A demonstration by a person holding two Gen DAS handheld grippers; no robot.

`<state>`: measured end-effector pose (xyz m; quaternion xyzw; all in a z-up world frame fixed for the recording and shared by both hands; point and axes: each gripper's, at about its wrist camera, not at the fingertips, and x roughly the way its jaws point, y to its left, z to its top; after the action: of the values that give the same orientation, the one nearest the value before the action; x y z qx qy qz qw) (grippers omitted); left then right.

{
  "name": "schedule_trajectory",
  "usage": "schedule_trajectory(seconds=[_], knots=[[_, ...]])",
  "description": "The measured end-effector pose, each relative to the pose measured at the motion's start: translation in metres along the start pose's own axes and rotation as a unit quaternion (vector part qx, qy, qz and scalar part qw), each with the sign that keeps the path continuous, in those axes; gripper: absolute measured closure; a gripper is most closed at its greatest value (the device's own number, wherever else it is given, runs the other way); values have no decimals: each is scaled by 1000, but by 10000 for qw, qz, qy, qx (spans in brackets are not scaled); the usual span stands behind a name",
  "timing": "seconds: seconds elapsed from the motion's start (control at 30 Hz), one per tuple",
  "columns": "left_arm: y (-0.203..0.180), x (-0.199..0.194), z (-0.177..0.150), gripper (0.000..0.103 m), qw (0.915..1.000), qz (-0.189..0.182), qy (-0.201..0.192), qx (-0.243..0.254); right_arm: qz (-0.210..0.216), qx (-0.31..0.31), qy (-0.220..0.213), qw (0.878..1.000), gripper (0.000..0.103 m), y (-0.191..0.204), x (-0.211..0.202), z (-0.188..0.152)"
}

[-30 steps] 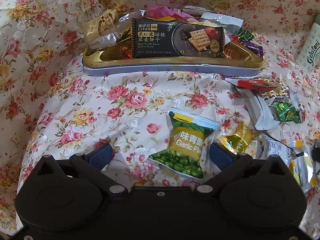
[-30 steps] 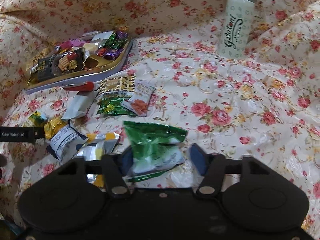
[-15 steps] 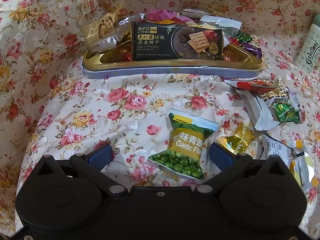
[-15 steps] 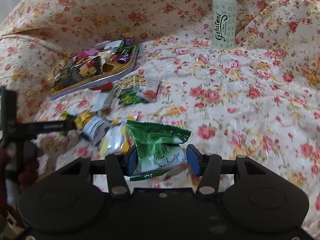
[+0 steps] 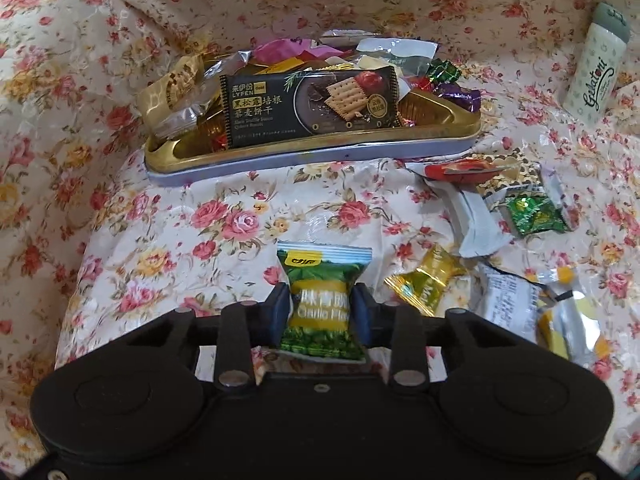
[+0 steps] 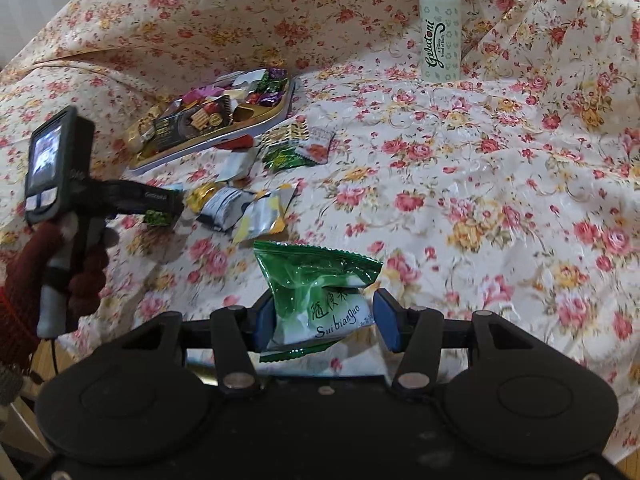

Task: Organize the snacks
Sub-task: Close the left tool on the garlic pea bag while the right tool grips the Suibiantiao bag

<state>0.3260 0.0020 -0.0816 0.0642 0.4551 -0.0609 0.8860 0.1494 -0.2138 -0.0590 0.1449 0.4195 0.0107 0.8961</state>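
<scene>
From the left wrist view, the left gripper was closing its blue pads against the sides of a green and yellow garlic pea packet, which sat pinched narrow between them above a floral tablecloth. Beyond it lay a gold tray heaped with sweets and a black cracker packet, with loose wrappers scattered to the right and a pale Gelatoni bottle far right. From the right wrist view, the right gripper was partly closed, gripping a green and white Suibianguo packet between its pads above the cloth. At left, a red-gloved hand held the other gripper's handle near the wrappers, with the tray beyond.
</scene>
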Motion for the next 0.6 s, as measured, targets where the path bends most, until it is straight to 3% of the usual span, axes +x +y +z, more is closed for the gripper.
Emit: schedule_trajectory(seconds=[0.07,0.43,0.6], knots=[[4,-8,-3,67,9998,-88,7,-158,43,0,-5,10000,49,1,-7,-5],[22,-58,-33,67,9963,-326,207,-761,240,-128,-114,9996,49,11,-46,-33],[14,-91,-59,67,9958,-393,336,-750,290,-162,-84,9994,49,12,-60,-47]])
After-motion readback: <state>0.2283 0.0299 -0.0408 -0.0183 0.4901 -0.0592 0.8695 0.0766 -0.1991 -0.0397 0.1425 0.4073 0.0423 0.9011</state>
